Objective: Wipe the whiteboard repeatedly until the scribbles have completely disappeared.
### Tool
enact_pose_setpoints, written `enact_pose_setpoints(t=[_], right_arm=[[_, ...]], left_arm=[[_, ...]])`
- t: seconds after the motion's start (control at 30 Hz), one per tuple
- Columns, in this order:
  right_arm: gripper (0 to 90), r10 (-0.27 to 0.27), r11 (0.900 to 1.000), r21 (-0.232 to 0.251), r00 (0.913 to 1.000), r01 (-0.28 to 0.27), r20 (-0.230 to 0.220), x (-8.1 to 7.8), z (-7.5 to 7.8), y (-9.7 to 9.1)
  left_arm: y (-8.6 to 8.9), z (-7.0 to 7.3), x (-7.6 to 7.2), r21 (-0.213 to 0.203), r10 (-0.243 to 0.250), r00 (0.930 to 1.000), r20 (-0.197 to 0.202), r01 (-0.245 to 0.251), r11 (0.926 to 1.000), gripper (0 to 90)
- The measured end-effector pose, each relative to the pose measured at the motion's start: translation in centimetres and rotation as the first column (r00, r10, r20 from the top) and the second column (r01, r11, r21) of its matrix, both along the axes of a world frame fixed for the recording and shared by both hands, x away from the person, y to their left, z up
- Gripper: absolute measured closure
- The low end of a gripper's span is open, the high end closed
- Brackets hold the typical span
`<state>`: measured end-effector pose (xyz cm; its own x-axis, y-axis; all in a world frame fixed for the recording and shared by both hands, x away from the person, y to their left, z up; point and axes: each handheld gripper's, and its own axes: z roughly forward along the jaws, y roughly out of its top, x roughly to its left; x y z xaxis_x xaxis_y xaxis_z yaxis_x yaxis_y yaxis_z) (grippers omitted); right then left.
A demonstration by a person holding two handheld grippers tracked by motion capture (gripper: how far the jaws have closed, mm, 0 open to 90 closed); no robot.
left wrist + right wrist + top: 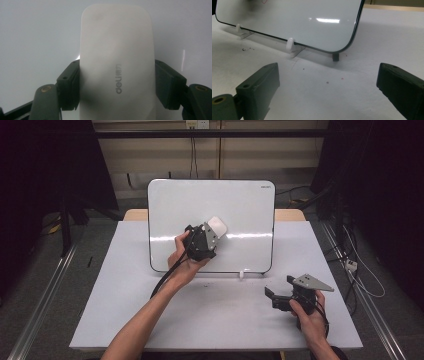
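A whiteboard stands tilted on small feet at the back of the table. My left gripper is raised in front of its middle and is shut on a white eraser, held against or just before the board's face. In the left gripper view the white eraser sits clamped between both pads, with grey lettering on its back. My right gripper rests low at the table's front right, open with nothing between its jaws. In the right gripper view the whiteboard stands beyond the open right gripper.
The white table top spreads in front of the board. A clear foot and a small dark block sit under the board's lower edge. Faint red marks show at the board's upper left. Dark stands and cables flank the table.
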<state>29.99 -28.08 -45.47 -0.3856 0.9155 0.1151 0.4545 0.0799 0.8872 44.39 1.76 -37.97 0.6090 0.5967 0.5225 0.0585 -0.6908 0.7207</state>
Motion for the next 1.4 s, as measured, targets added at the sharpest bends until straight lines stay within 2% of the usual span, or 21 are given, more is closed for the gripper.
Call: enact_pose_setpoints(t=[0.2,0.7,0.83,0.87,0.93,1.07,1.13,1.4], right_arm=[[4.6,0.001,1.0,-0.001,1.0,-0.001,-0.002,0.0,0.0,0.0],[4.7,0.0,1.0,-0.001,1.0,0.0,0.001,0.0,0.0,0.0],[4.7,0.0,1.0,-0.002,1.0,0.0,0.001,0.0,0.0,0.0],[4.7,0.0,1.0,-0.002,1.0,0.0,0.002,0.0,0.0,0.0],[4.6,0.002,1.0,-0.002,1.0,-0.002,0.0,0.0,0.0,-0.1],[4.7,0.003,1.0,-0.001,1.0,-0.003,0.0,0.0,0.0,0.0],[4.7,0.001,1.0,0.0,1.0,-0.001,-0.001,0.0,0.0,-0.1],[4.7,-0.001,1.0,0.002,1.0,0.001,-0.002,0.0,0.0,-0.1]], left_arm=[[0.0,-0.7,-0.8,0.046,-0.02,0.9998,-0.001,0.02,0.9987,31.1],[0.4,-2.5,-2.3,0.085,-0.05,0.9987,-0.011,0.051,0.9951,31.1],[0.5,-2.3,-2.2,0.085,-0.059,0.9981,-0.016,0.06,0.9946,31.1],[0.5,-2.3,-2.1,0.074,-0.064,0.9975,-0.028,0.066,0.9951,31.1],[0.6,-2.2,-2.0,0.082,-0.065,0.9976,-0.025,0.067,0.9943,31.2],[0.6,-2.0,-1.9,0.081,-0.059,0.9979,-0.026,0.061,0.9949,31.1],[0.7,-1.8,-1.7,0.067,-0.053,0.9983,-0.027,0.054,0.9963,31.2],[1.8,0.5,0.4,0.031,-0.005,0.9996,-0.027,0.006,0.9995,31.2]])
